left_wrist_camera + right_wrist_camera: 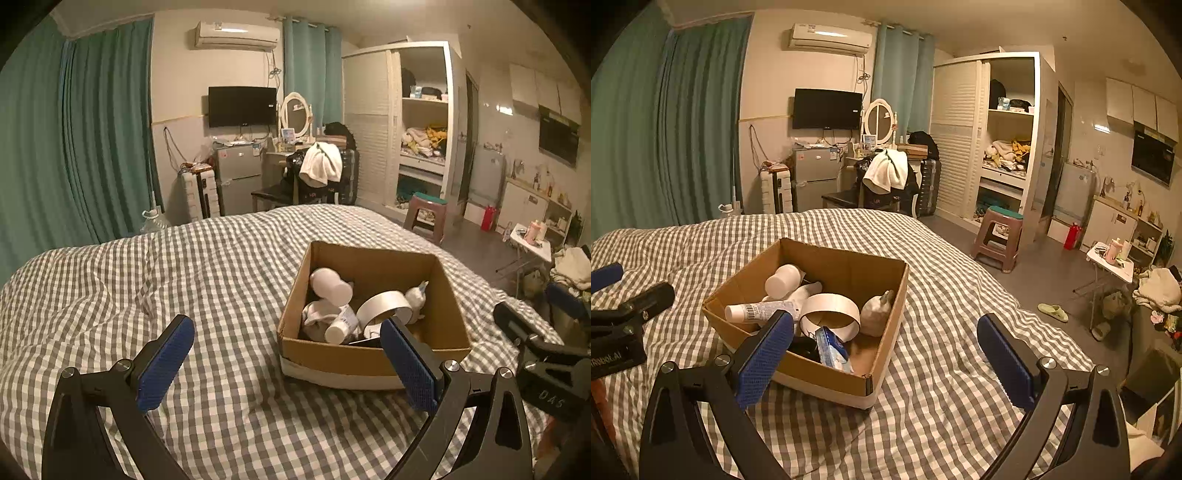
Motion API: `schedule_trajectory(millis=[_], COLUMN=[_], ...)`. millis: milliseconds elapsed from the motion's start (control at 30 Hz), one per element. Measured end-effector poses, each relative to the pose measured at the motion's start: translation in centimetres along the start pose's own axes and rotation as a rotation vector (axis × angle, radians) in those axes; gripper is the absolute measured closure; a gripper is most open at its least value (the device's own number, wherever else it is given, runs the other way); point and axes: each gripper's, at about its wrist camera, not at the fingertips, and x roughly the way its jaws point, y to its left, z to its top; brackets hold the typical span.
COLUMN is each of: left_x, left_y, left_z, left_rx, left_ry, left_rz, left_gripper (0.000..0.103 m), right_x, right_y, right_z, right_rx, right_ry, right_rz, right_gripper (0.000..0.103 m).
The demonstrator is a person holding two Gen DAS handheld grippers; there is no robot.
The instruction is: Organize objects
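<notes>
An open cardboard box (373, 360) (827, 374) stands on the grey checked bed. In it lie a white bottle (330, 286) (783, 280), a white tube (341, 325) (761, 310), a roll of tape (384, 308) (831, 314), a pale crumpled lump (415, 297) (875, 314) and a blue-white packet (833, 349). My left gripper (286, 332) is open and empty, just left of and in front of the box. My right gripper (886, 330) is open and empty, over the box's near right corner.
The checked bed cover (184, 266) (942, 295) spreads all round the box. Past the bed's right edge are a plastic stool (997, 236), a small folding table (1110, 264) and slippers (1052, 312) on the floor. A wardrobe and a chair stand beyond.
</notes>
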Motion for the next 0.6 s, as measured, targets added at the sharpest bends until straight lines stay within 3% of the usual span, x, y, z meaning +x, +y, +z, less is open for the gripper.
schedule_trajectory(millis=[600], left_x=[0.9], left_y=[0.1], left_z=[-0.4], left_rx=[-0.004], left_ry=[0.032], left_rz=[0.013], left_gripper=[0.0], right_x=[0.3], right_y=[0.1], right_z=[-0.1], right_rx=[0.009], right_ry=[0.02], right_rz=[0.009], right_gripper=[0.003])
